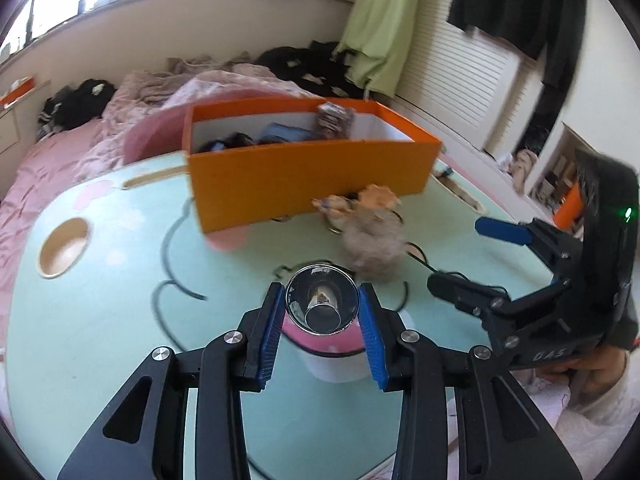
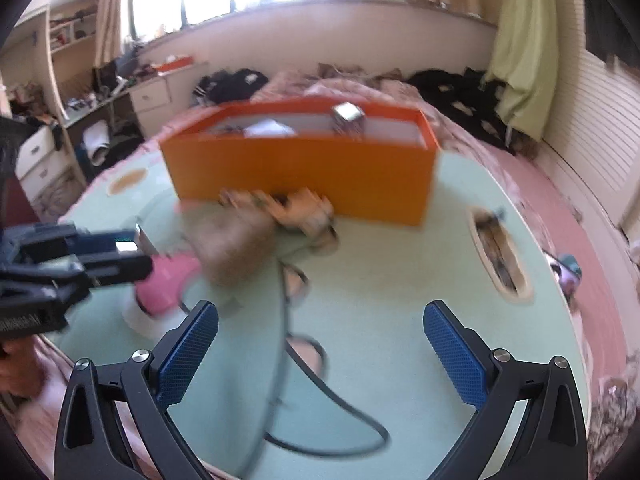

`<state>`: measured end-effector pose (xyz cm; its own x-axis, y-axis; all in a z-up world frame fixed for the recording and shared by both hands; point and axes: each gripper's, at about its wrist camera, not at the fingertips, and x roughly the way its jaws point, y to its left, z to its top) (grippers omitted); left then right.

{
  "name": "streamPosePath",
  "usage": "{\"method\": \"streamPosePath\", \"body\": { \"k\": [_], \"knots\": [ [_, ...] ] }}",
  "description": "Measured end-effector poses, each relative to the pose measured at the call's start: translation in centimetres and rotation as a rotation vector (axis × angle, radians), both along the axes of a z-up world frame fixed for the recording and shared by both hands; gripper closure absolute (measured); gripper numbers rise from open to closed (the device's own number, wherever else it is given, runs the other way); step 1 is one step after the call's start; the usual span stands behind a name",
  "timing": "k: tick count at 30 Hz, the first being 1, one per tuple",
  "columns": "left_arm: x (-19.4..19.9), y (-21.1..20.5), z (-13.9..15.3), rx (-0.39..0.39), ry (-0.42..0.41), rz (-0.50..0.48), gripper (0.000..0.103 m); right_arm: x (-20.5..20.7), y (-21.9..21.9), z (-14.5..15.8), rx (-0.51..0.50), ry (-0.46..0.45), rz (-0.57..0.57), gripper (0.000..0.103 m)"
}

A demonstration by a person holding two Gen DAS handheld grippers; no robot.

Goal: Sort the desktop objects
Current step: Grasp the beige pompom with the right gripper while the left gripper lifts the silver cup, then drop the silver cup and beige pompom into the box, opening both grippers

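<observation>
A pink and white cup [image 1: 320, 338] with a shiny metal inside stands between the blue pads of my left gripper [image 1: 321, 298], which is shut on its rim. In the right wrist view the same cup [image 2: 168, 284] shows at the left, with the left gripper [image 2: 132, 258] around it. My right gripper [image 2: 320, 312] hangs open over the mint-green table [image 2: 400, 300] with nothing between its fingers; the left wrist view has it [image 1: 456, 254] at the right. A fluffy beige toy [image 1: 374, 246] and an orange figure [image 1: 378, 196] lie in front of the orange box [image 1: 304, 184].
The orange box holds several items, among them dark cloth and a patterned pack [image 1: 334, 118]. The table has a round cutout [image 1: 64, 252] at the left and a long slot [image 2: 500, 256] at the right. A pink bed [image 1: 48, 168] surrounds the table. A hand [image 1: 592, 368] grips the right tool.
</observation>
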<state>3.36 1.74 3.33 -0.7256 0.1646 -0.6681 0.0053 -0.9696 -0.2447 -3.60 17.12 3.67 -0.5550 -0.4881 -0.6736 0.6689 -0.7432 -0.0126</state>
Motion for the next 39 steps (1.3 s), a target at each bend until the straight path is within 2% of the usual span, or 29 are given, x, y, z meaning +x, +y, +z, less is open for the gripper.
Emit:
{"method": "streamPosePath", "body": {
  "k": [4,7,8,9,11,14,17,19,23,27,29,33,34,35,36,39],
  "knots": [
    [0.5,-1.1,0.9,-0.01,0.03,0.039,0.065,-0.6,-3.7,1.1,0.016,-0.006,0.066,0.0],
    [0.8,-1.4,1.4,-0.011,0.048,0.048,0.065,-1.9,-6.0,0.0,0.068,-0.039,0.081,0.001],
    [0.8,-1.5,1.5,-0.013,0.05,0.048,0.065,-2.1,-6.2,-0.5,0.082,-0.054,0.08,0.009],
    [0.8,-1.4,1.5,-0.017,0.051,0.048,0.065,-2.4,-6.3,-1.1,0.084,-0.086,0.087,0.032],
    [0.7,-1.4,1.6,-0.024,0.053,0.05,0.065,-2.6,-5.8,-1.6,0.043,-0.148,0.14,0.065],
    [0.5,-1.4,1.8,-0.023,0.056,0.052,0.065,-2.0,-4.4,-1.1,0.011,-0.117,0.156,0.066],
    [0.3,-1.2,2.2,-0.033,0.064,0.051,0.065,-1.9,-2.7,0.0,-0.064,-0.116,0.162,0.066],
    [-0.1,-1.2,2.5,-0.04,0.07,0.05,0.065,-2.2,-1.5,1.3,-0.131,-0.108,0.162,0.066],
    [-1.4,-1.9,4.0,-0.038,0.09,0.072,0.065,-3.5,-0.4,4.3,-0.192,-0.062,0.138,0.066],
    [-4.6,-3.7,6.6,0.039,0.119,0.142,0.065,-5.9,-1.0,7.2,-0.221,-0.002,0.098,0.066],
    [-6.2,-3.8,7.3,0.052,0.13,0.141,0.065,-7.0,-1.5,7.6,-0.221,0.009,0.074,0.066],
    [-9.9,-3.2,7.5,-0.002,0.126,0.182,0.065,-10.5,-3.2,6.2,-0.203,-0.055,0.008,0.064],
    [-10.7,-3.4,7.1,0.002,0.111,0.202,0.06,-10.8,-3.3,5.8,-0.193,-0.066,-0.008,0.064],
    [-11.3,-3.6,6.6,0.016,0.09,0.21,0.047,-11.3,-3.4,5.3,-0.181,-0.079,-0.026,0.057],
    [-12.1,-3.9,5.8,0.051,0.052,0.204,0.041,-11.7,-3.4,4.8,-0.171,-0.094,-0.045,0.045],
    [-11.9,-4.5,4.3,0.13,0.025,0.2,0.039,-11.5,-2.6,3.8,-0.174,-0.11,-0.073,0.032]
  ]
}}
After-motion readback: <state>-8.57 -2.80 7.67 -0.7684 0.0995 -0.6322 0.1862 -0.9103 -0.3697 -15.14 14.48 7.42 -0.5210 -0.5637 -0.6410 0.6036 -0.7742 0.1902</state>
